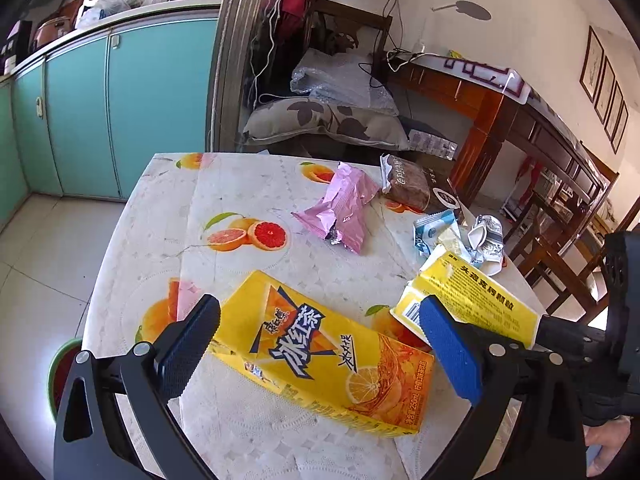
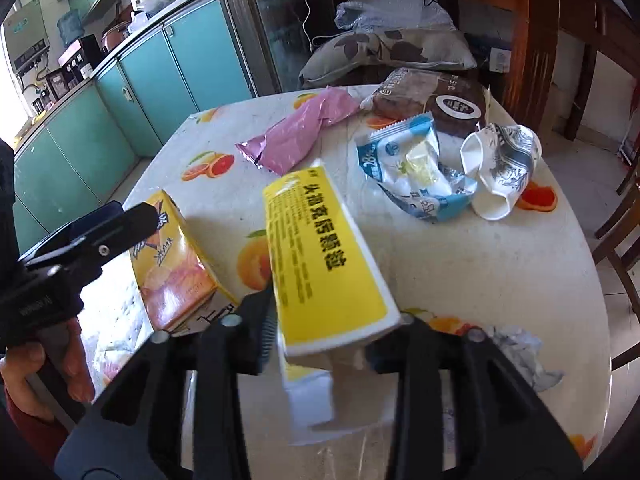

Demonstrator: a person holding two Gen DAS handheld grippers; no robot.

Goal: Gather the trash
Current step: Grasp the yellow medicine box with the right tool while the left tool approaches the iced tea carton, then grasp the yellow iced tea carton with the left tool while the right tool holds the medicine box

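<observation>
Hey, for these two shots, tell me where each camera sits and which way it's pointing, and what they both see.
Left wrist: on the left gripper, angled down at the iced tea carton between its open fingers; the right gripper enters at the right edge.
Right wrist: on the right gripper, tilted down over the table, jaws around the yellow medicine box; the left gripper and a hand show at left.
Shared: carton, box, pink wrapper, crushed cup.
</observation>
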